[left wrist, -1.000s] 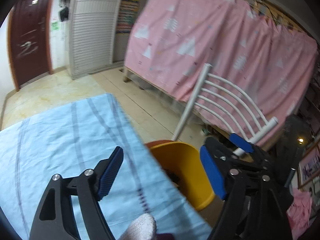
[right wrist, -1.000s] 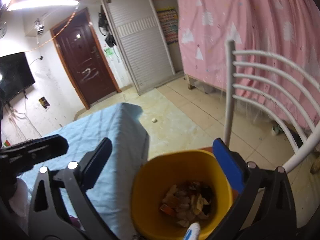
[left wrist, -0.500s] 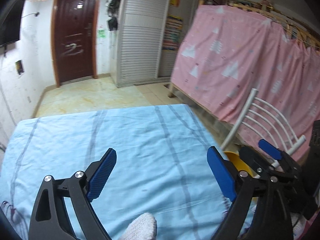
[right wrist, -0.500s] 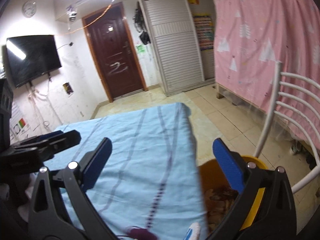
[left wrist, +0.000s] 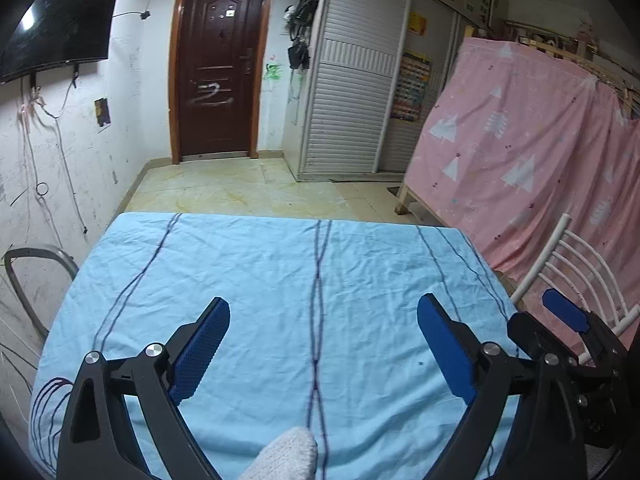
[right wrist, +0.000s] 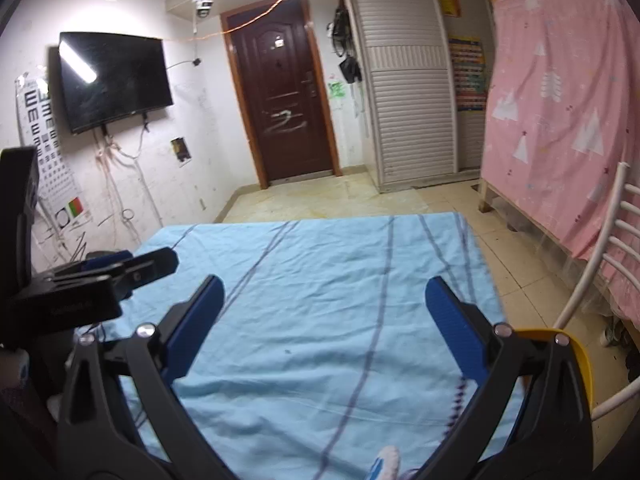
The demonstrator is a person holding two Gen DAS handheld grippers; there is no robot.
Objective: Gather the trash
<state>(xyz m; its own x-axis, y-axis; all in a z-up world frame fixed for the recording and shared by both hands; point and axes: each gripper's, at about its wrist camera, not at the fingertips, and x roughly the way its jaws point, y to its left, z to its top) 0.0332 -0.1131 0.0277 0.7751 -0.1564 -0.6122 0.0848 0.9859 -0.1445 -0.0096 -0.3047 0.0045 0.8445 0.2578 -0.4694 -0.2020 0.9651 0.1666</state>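
Yellow bin [right wrist: 582,356] beside blue cloth [right wrist: 320,300]; both tools empty, left tool [left wrist: 323,342] opening, right tool [right wrist: 324,320] wide.

A lived-in home room: a dark brown panelled door [left wrist: 218,64], a wall-mounted black television [right wrist: 114,80], white louvred wardrobes [left wrist: 352,100] and a pink patterned cloth-draped bed frame [left wrist: 520,152].
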